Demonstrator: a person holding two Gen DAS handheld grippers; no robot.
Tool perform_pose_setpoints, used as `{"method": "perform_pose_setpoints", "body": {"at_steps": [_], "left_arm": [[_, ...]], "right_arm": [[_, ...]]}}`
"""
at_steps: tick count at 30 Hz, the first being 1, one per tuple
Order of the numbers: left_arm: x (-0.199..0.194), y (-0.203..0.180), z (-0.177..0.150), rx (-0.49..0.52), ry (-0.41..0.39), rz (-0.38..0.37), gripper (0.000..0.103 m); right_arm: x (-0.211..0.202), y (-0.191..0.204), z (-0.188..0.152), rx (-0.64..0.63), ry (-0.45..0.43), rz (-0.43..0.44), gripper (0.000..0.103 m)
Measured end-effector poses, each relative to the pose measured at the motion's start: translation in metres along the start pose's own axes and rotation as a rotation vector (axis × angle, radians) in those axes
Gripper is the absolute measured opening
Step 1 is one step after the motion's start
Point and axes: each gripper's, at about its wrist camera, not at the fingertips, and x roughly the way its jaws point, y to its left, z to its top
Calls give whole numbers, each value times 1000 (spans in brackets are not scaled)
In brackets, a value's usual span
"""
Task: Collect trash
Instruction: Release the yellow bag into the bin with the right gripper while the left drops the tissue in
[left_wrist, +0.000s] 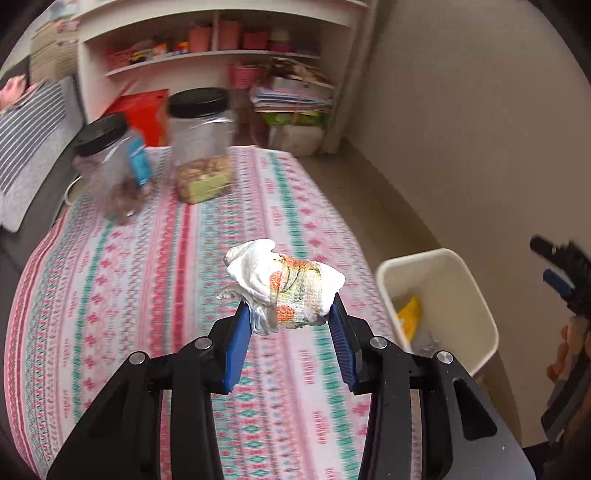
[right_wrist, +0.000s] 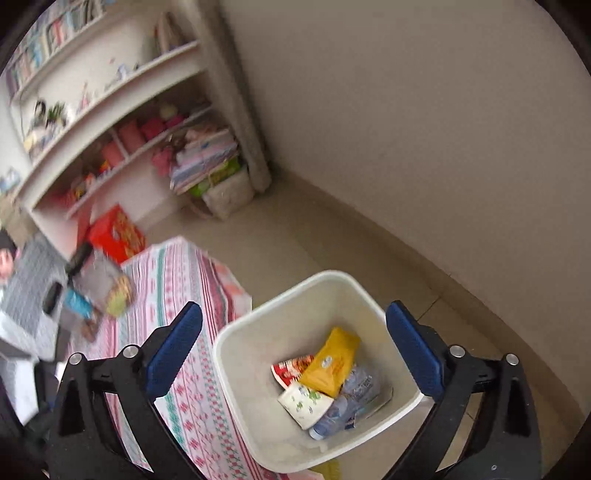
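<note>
While the two tools worked side by side over the table edge, the scene read as follows.

Left gripper: the black left gripper with blue pads (left_wrist: 290, 315) was pinching a crumpled white paper towel with an orange floral print (left_wrist: 286, 286), the wad bulging up and forward past the fingertips.
Wad's long axis: it ran crosswise, from one pad to the other.
Wad's place: it hung in the air above the pink-and-teal patterned tablecloth (left_wrist: 155, 280), not touching it.
Bin from the left gripper: the cream plastic waste bin (left_wrist: 476, 291) stood on the floor to the right of the wad and lower, just beside the table edge; the coming move was judged to be a carry rightward past that edge.
Right gripper: the black right gripper with blue pads (right_wrist: 295, 354) stood spread wide with nothing between its pads.
Bin from the right gripper: the bin's opening lay directly below and between its fingers, so this hand was the nearer one to the bin.
Bin contents: a yellow pouch (right_wrist: 332, 363), a red-and-white wrapper (right_wrist: 290, 369), a printed paper cup (right_wrist: 304, 404) and a crushed clear plastic bottle (right_wrist: 351, 400).
Risk: both tools converging on one opening could collide.
</note>
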Motion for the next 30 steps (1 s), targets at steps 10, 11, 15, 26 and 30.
{"method": "perform_pose_setpoints", "body": {"at_steps": [10, 11, 15, 26, 30], "left_arm": [[25, -83, 6, 34, 47, -102, 42], [28, -93, 7, 38, 52, -113, 42], [35, -125, 12, 55, 61, -150, 43], [53, -183, 13, 136, 119, -227, 64], [50, -175, 13, 117, 148, -272, 72]], "right_arm": [[-20, -26, 16, 88, -86, 9, 96], [-21, -28, 18, 96, -94, 7, 96], [-29, -41, 21, 138, -127, 10, 96], [-41, -63, 27, 221, -170, 13, 96], [-40, -57, 26, 206, -160, 14, 96]]}}
